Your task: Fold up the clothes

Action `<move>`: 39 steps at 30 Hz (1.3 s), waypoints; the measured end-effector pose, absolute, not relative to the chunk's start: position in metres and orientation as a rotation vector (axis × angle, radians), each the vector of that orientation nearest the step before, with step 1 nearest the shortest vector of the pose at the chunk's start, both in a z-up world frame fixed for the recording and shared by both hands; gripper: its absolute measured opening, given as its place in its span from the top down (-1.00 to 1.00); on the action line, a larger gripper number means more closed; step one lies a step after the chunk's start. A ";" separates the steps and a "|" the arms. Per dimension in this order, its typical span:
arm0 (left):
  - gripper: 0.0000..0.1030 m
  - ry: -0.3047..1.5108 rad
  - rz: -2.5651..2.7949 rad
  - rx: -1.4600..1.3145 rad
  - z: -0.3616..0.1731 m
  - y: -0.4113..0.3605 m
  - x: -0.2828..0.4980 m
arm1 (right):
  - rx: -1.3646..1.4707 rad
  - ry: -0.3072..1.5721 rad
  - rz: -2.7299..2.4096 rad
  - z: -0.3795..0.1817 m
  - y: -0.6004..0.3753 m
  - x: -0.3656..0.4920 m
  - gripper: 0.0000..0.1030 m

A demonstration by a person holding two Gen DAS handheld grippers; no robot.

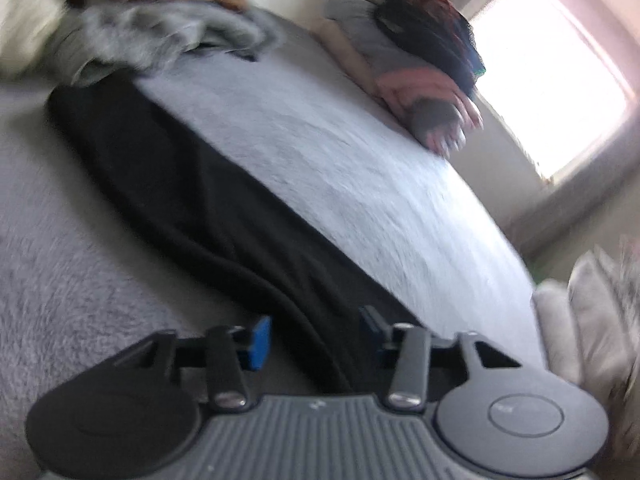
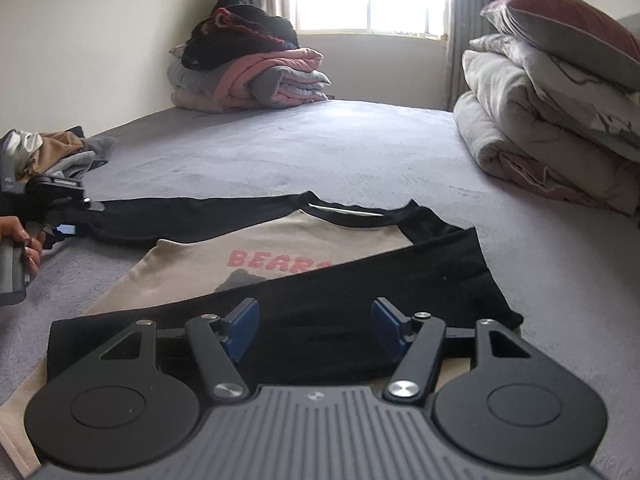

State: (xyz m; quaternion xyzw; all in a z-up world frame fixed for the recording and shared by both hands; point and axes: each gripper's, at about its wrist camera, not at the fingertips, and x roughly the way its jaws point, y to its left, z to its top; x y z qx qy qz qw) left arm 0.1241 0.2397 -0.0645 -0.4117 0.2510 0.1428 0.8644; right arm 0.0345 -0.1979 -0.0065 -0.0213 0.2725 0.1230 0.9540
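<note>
A beige shirt (image 2: pixel 192 268) with pink "BEARS" lettering and black sleeves lies flat on the grey bed cover (image 2: pixel 320 152). One black sleeve (image 2: pixel 360 292) is folded across its body, and my right gripper (image 2: pixel 316 328) hovers open just over it, blue pads wide apart. The other black sleeve (image 2: pixel 180 216) stretches out to the left. At that sleeve's end a hand holds my left gripper (image 2: pixel 64 226). In the blurred left wrist view the long black sleeve (image 1: pixel 192 184) runs between the left gripper's (image 1: pixel 316 334) blue pads, which stand apart without pressing on it.
A stack of folded blankets (image 2: pixel 256 76) sits at the back under the window. Rolled duvets and a pillow (image 2: pixel 540 120) are piled at the right. A heap of loose clothes (image 2: pixel 60 152) lies at the left, near the left gripper; in the left wrist view the heap (image 1: pixel 160 32) lies beyond the sleeve.
</note>
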 end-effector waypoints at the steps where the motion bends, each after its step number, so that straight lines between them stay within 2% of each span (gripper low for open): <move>1: 0.35 0.520 0.305 -0.891 -0.066 0.243 0.123 | -0.030 0.556 0.249 -0.007 -0.200 0.035 -0.27; 2: 0.50 0.514 0.311 -0.917 -0.068 0.246 0.121 | -0.017 0.559 0.249 -0.008 -0.201 0.035 -0.27; 4: 0.67 0.506 0.316 -0.950 -0.071 0.249 0.119 | 0.000 0.567 0.249 -0.010 -0.203 0.037 -0.27; 11: 0.85 0.475 0.284 -0.930 -0.063 0.242 0.119 | 0.008 0.583 0.247 -0.014 -0.204 0.039 -0.27; 27: 0.87 0.374 0.032 -0.747 -0.007 0.191 0.118 | -0.019 0.587 0.248 -0.017 -0.200 0.039 -0.27; 39: 0.87 0.402 -0.242 -0.571 0.011 0.132 0.099 | 0.007 0.586 0.236 -0.016 -0.204 0.040 -0.27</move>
